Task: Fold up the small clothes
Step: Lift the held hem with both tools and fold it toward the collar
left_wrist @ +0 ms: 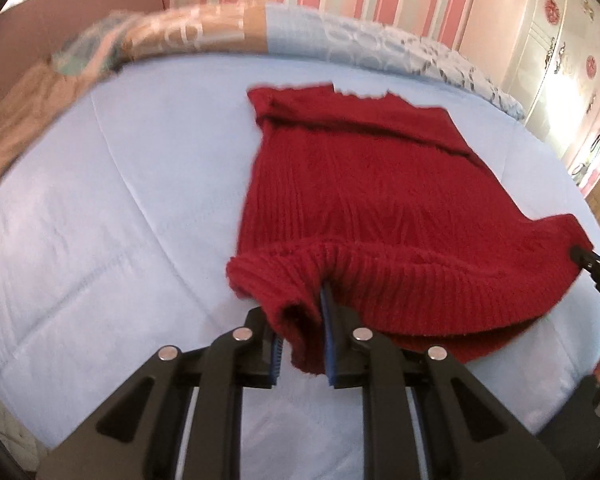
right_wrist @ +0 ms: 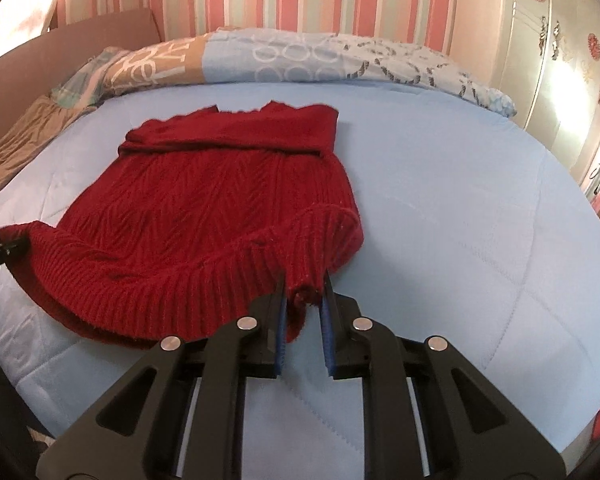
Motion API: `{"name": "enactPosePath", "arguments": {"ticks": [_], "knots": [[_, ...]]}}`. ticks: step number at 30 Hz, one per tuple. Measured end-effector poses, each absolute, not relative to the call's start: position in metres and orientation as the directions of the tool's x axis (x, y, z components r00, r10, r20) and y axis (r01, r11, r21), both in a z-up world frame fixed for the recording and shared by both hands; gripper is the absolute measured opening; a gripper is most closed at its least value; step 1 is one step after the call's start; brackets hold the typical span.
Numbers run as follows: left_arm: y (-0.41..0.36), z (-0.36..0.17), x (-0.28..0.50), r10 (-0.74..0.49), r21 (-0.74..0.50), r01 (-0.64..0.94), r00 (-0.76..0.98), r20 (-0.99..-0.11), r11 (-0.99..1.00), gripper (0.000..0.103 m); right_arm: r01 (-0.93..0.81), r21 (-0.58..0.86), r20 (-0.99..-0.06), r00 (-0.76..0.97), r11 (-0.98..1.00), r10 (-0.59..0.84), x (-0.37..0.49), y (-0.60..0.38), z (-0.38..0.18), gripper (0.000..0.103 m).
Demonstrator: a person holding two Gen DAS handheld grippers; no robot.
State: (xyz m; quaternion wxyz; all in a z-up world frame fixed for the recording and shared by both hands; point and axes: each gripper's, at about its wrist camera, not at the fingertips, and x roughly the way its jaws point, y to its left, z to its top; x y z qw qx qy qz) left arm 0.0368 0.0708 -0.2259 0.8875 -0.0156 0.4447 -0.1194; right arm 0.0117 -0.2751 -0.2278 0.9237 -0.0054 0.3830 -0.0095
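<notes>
A red knitted sweater (left_wrist: 364,184) lies on the light blue bed (left_wrist: 120,220), its ribbed hem toward me and lifted. My left gripper (left_wrist: 306,308) is shut on the hem's left corner. My right gripper (right_wrist: 306,292) is shut on the hem's right corner of the sweater (right_wrist: 204,208). The right gripper's tip also shows at the right edge of the left wrist view (left_wrist: 592,268), and the left gripper's tip shows at the left edge of the right wrist view (right_wrist: 0,252). The far part of the sweater looks folded across, sleeves tucked.
A patterned quilt (right_wrist: 300,56) is rolled along the far edge of the bed (right_wrist: 460,200). A brown headboard (right_wrist: 80,44) stands at the far left. A striped pink wall and a white wardrobe (right_wrist: 560,60) stand behind and at right.
</notes>
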Motion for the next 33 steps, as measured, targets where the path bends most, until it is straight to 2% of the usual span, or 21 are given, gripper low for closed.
{"name": "enactPosePath", "arguments": {"ticks": [2, 4, 6, 8, 10, 11, 12, 13, 15, 16, 17, 18, 19, 20, 21, 24, 33], "knots": [[0.073, -0.235, 0.030, -0.239, -0.144, 0.210, 0.549, -0.801, 0.967, 0.020, 0.005, -0.015, -0.731, 0.683, 1.000, -0.015, 0.010, -0.276, -0.236, 0.015], [0.075, -0.244, 0.022, -0.243, -0.146, 0.218, 0.526, -0.815, 0.965, 0.030, 0.005, -0.014, -0.746, 0.666, 1.000, -0.014, 0.006, -0.275, -0.243, 0.015], [0.078, -0.250, 0.015, -0.244, -0.151, 0.217, 0.512, -0.823, 0.965, 0.051, 0.007, -0.016, -0.757, 0.653, 1.000, -0.017, 0.001, -0.276, -0.248, 0.015], [0.082, -0.248, 0.011, -0.259, -0.170, 0.216, 0.511, -0.819, 0.961, 0.064, 0.015, -0.011, -0.768, 0.640, 1.000, -0.018, -0.003, -0.277, -0.252, 0.016], [0.084, -0.243, 0.010, -0.276, -0.184, 0.223, 0.520, -0.808, 0.957, 0.067, 0.021, 0.000, -0.772, 0.636, 1.000, -0.013, -0.006, -0.279, -0.253, 0.016], [0.085, -0.243, 0.012, -0.282, -0.189, 0.226, 0.513, -0.811, 0.956, 0.075, 0.023, 0.006, -0.773, 0.635, 1.000, -0.010, -0.007, -0.280, -0.253, 0.016], [0.085, -0.245, 0.015, -0.280, -0.190, 0.224, 0.506, -0.816, 0.956, 0.078, 0.023, 0.009, -0.773, 0.634, 1.000, -0.008, -0.007, -0.281, -0.253, 0.016], [0.084, -0.250, 0.021, -0.283, -0.196, 0.221, 0.486, -0.827, 0.955, 0.078, 0.024, 0.010, -0.774, 0.634, 1.000, -0.007, -0.006, -0.281, -0.253, 0.016], [0.082, -0.257, 0.027, -0.311, -0.229, 0.229, 0.447, -0.839, 0.946, 0.070, 0.023, 0.011, -0.773, 0.634, 1.000, -0.006, -0.004, -0.280, -0.253, 0.016], [0.076, -0.264, 0.030, -0.315, -0.232, 0.239, 0.415, -0.854, 0.943, 0.061, 0.023, 0.014, -0.773, 0.634, 1.000, -0.003, -0.003, -0.280, -0.253, 0.016], [0.071, -0.267, 0.031, -0.310, -0.224, 0.249, 0.398, -0.863, 0.942, 0.039, 0.022, 0.017, -0.773, 0.635, 1.000, -0.001, -0.003, -0.280, -0.253, 0.016], [0.066, -0.270, 0.030, -0.301, -0.211, 0.258, 0.390, -0.870, 0.943, 0.031, 0.021, 0.022, -0.774, 0.634, 1.000, 0.004, -0.002, -0.280, -0.253, 0.016], [0.063, -0.270, 0.029, -0.294, -0.200, 0.263, 0.395, -0.870, 0.944, 0.029, 0.021, 0.030, -0.776, 0.631, 0.999, 0.010, -0.001, -0.280, -0.254, 0.016], [0.062, -0.270, 0.029, -0.295, -0.197, 0.267, 0.401, -0.867, 0.943, 0.022, 0.021, 0.032, -0.777, 0.630, 0.999, 0.012, -0.002, -0.281, -0.255, 0.016], [0.063, -0.269, 0.029, -0.301, -0.203, 0.269, 0.403, -0.864, 0.942, 0.018, 0.019, 0.035, -0.778, 0.629, 0.999, 0.015, -0.001, -0.282, -0.255, 0.016], [0.067, -0.256, 0.028, -0.294, -0.185, 0.267, 0.463, -0.836, 0.946, 0.014, 0.005, 0.037, -0.769, 0.639, 0.999, 0.025, -0.002, -0.281, -0.252, 0.015], [0.062, -0.198, 0.052, -0.262, -0.092, 0.284, 0.648, -0.716, 0.954, 0.014, -0.011, 0.018, -0.713, 0.701, 1.000, 0.021, 0.012, -0.282, -0.224, 0.014]]}}
